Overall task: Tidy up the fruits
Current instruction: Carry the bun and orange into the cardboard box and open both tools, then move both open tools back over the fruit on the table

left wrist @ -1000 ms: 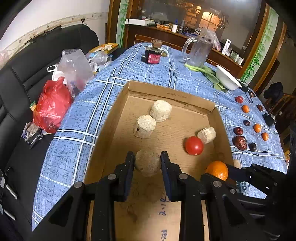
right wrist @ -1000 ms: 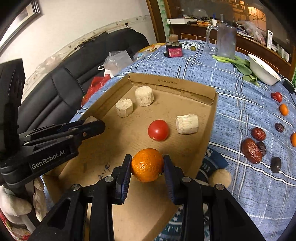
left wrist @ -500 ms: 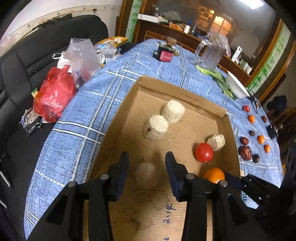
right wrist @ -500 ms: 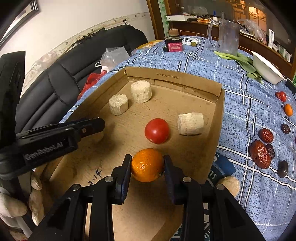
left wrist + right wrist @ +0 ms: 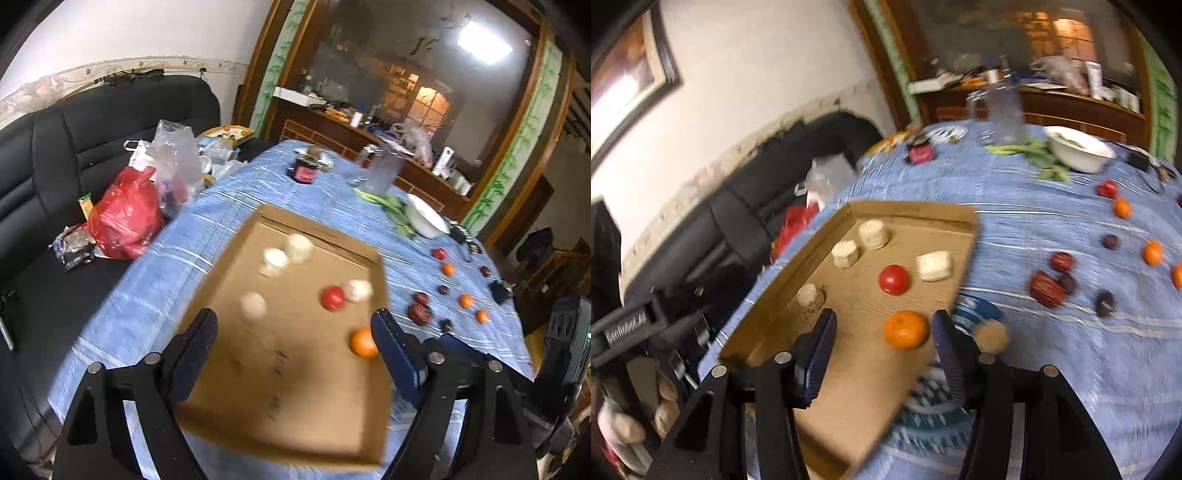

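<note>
A shallow cardboard box (image 5: pixel 317 229) (image 5: pixel 912 212) lies on the blue tablecloth. On its floor are a red tomato (image 5: pixel 332 298) (image 5: pixel 894 279), an orange (image 5: pixel 362 342) (image 5: pixel 907 329) and several beige cylindrical pieces (image 5: pixel 273 260) (image 5: pixel 845 253). My left gripper (image 5: pixel 291 325) hangs above the box's near half, its jaws opening wide and holding nothing; a round beige piece (image 5: pixel 253 306) (image 5: pixel 810 295) rests on the cardboard beyond them. My right gripper (image 5: pixel 884 325) is also opening. The orange sits on the box floor between its jaws, nearer the right pad, and is not pressed.
Right of the box, dark dates (image 5: pixel 419 314) (image 5: pixel 1047 290) and small oranges (image 5: pixel 466 301) (image 5: pixel 1152 253) lie loose on the cloth. Farther back stand a white bowl (image 5: pixel 424 218) (image 5: pixel 1078 147), a glass jug (image 5: pixel 380 173) and a jar (image 5: pixel 304 170). A red bag (image 5: pixel 125 218) lies on the black sofa at left.
Both grippers have opened and drawn back and upward. The left let go of the round beige piece and the right let go of the orange; both now lie on the box floor.
</note>
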`<action>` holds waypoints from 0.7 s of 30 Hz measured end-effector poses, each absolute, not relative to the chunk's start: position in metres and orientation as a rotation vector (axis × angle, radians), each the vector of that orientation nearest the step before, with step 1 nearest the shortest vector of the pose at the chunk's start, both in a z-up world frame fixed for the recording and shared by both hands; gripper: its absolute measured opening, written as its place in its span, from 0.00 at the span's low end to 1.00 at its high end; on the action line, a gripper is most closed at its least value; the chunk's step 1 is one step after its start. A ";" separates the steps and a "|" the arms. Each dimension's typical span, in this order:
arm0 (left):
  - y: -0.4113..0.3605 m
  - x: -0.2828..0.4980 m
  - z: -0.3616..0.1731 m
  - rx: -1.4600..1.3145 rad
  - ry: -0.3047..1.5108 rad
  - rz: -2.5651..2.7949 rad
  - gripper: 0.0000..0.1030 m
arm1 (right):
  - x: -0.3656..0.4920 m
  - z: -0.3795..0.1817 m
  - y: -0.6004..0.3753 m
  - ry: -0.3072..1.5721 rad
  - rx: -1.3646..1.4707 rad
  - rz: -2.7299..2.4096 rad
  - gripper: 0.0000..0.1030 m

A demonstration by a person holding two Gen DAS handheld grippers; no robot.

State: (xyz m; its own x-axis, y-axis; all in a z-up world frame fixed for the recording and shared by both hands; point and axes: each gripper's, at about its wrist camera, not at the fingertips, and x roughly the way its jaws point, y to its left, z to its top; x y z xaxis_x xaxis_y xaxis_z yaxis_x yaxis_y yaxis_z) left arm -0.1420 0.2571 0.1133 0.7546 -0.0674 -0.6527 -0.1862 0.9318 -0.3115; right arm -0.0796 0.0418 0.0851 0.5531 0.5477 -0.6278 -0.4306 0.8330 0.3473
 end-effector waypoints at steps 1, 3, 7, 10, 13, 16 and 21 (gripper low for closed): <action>0.246 -0.147 0.114 -0.373 0.722 0.040 0.83 | -0.086 0.087 0.028 0.791 0.187 0.562 0.57; 0.226 -0.151 0.115 -0.367 0.739 -0.010 0.83 | -0.099 0.090 -0.004 0.787 0.258 0.519 0.57; 0.174 -0.154 0.124 -0.323 0.743 -0.127 0.83 | -0.124 0.100 -0.062 0.750 0.332 0.425 0.57; 0.132 -0.159 0.130 -0.276 0.742 -0.213 0.83 | -0.143 0.107 -0.097 0.700 0.351 0.356 0.62; 0.098 -0.165 0.129 -0.214 0.742 -0.280 0.83 | -0.156 0.111 -0.123 0.659 0.329 0.280 0.63; 0.071 -0.164 0.121 -0.178 0.775 -0.312 0.83 | -0.163 0.111 -0.143 0.640 0.320 0.219 0.63; 0.043 -0.163 0.112 -0.131 0.812 -0.338 0.83 | -0.172 0.098 -0.181 0.643 0.389 0.176 0.64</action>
State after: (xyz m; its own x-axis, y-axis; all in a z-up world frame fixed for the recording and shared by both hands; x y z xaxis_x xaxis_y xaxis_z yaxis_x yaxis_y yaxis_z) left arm -0.1628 0.0426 0.1121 0.6382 -0.3447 -0.6884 0.2449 0.9386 -0.2430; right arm -0.1724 -0.1810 0.0976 0.7884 0.2779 -0.5488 -0.0400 0.9134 0.4050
